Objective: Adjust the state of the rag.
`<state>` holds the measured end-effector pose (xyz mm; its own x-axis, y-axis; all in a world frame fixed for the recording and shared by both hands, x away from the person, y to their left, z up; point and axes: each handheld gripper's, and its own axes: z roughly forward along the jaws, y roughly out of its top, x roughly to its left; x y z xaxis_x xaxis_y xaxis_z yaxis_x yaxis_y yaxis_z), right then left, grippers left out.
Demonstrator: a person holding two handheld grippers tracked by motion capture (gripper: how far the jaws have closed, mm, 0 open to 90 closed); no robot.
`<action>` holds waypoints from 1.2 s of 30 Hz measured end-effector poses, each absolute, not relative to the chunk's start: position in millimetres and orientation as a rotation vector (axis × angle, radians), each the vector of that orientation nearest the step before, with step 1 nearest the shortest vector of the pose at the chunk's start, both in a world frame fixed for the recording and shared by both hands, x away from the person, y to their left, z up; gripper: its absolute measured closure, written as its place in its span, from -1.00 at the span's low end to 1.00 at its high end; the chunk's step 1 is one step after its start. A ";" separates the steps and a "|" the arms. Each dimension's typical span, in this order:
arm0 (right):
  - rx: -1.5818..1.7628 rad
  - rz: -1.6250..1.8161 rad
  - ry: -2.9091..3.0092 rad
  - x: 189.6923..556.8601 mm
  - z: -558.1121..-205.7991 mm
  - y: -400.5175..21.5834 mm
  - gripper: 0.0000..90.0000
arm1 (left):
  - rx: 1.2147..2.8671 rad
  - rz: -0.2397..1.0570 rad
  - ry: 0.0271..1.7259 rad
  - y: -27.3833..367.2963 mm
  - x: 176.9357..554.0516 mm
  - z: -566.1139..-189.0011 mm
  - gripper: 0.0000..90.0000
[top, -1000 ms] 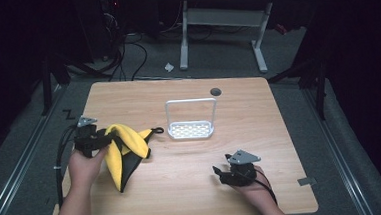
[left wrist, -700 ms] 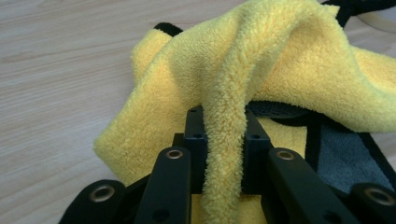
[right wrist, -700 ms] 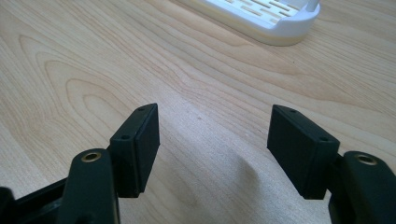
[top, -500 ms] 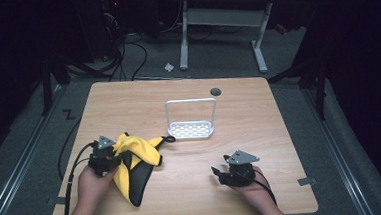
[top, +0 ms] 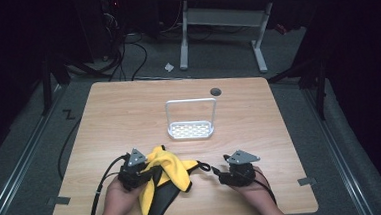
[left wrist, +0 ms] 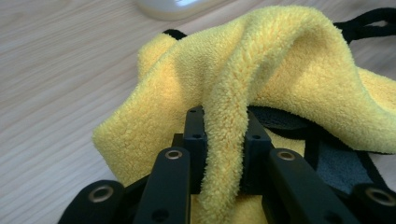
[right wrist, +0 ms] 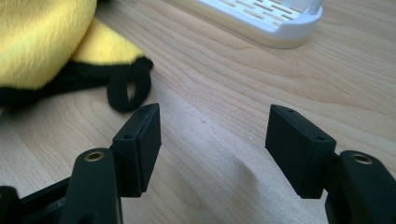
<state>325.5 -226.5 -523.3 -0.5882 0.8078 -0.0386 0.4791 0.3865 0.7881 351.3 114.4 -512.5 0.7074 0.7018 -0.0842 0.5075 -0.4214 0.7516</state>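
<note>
No brand, label or writing can be read on anything here. The left gripper point(top: 141, 171) sits at the near left of the table point(top: 128, 111), its jaws clamped on a fold of the yellow cloth point(top: 169, 166); in the left gripper view the fleece ridge point(left wrist: 229, 140) runs straight down between the two black pads, which press it from both sides. Those jaws have just been closing, with the cloth between them. The cloth has a black edging and a dark underside point(top: 159, 204) that reaches toward the near edge, and a black loop point(top: 203, 166) at its right end lies on the wood just left of the right gripper point(top: 222, 177). That gripper rests at the near right with its jaws standing well apart over bare wood, the loop point(right wrist: 125, 93) just beyond its left pad. A white rack point(top: 191, 129) with a tall wire handle stands at mid-table, beyond the cloth and clear of both grippers; a small round dark hole point(top: 215, 91) lies farther off. Nothing stands between the right gripper and the cloth. Compared with a second ago, the left hand and the cloth have shifted right and nearer, and the right gripper has kept its place
</note>
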 end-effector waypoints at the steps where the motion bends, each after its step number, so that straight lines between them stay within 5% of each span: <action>1: 1.111 1.069 2.231 325.4 -522.4 -227.5 -0.19 | 2.107 0.302 0.913 110.8 350.6 -513.0 0.70; 27: 0.980 1.187 2.208 310.5 -495.6 -197.9 -0.14 | 2.066 0.324 0.922 111.1 349.6 -515.3 0.36; 36: 0.990 1.043 2.356 338.0 -521.3 -174.4 0.22 | 2.049 0.365 0.843 102.0 342.9 -491.7 -0.07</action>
